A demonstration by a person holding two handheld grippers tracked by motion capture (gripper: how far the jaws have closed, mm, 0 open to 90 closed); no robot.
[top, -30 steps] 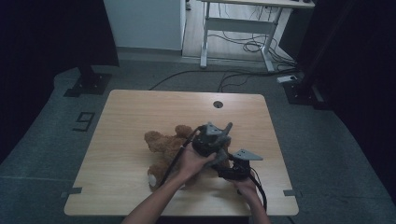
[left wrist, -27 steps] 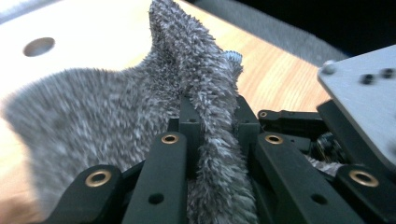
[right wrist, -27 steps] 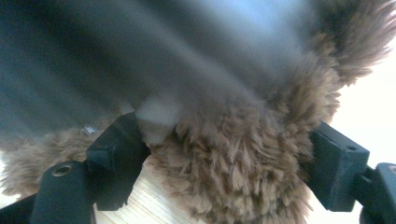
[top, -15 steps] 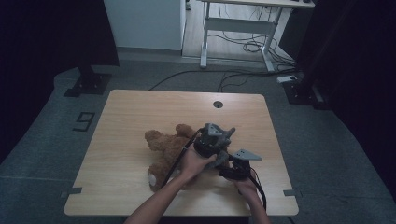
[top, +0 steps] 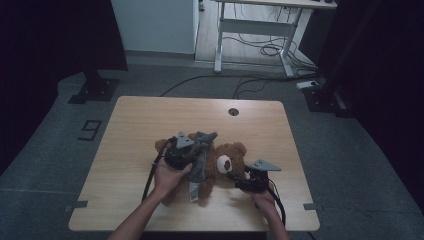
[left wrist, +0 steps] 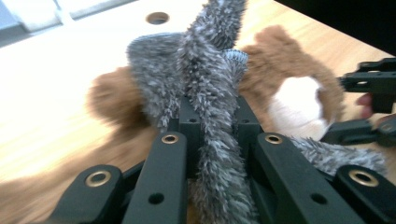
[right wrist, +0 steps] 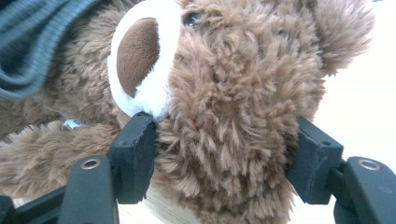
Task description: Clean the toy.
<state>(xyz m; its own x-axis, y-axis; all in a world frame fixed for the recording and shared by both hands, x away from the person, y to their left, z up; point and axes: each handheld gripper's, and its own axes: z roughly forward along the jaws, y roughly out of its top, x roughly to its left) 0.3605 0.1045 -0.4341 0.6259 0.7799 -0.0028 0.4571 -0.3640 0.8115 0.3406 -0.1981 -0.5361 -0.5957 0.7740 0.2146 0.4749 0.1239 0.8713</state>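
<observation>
A brown teddy bear lies on its back on the wooden table, with its head toward the right. In the right gripper view my right gripper has just been closing, and its pads now press into both sides of the bear's head. My left gripper is over the bear's body, shut on a grey fuzzy garment that hangs down from it. In the left gripper view the garment bunches up between the jaws of that gripper, with the bear's muzzle beyond. A ribbed grey edge lies by the bear's face.
The table has a round cable hole near its far edge. Bare wood lies to the left and behind the bear. On the floor beyond stand a white desk frame with loose cables and a black stand base.
My left gripper has moved left across the bear with the grey garment in it, uncovering the bear's face. The right hand has stayed put at the head.
</observation>
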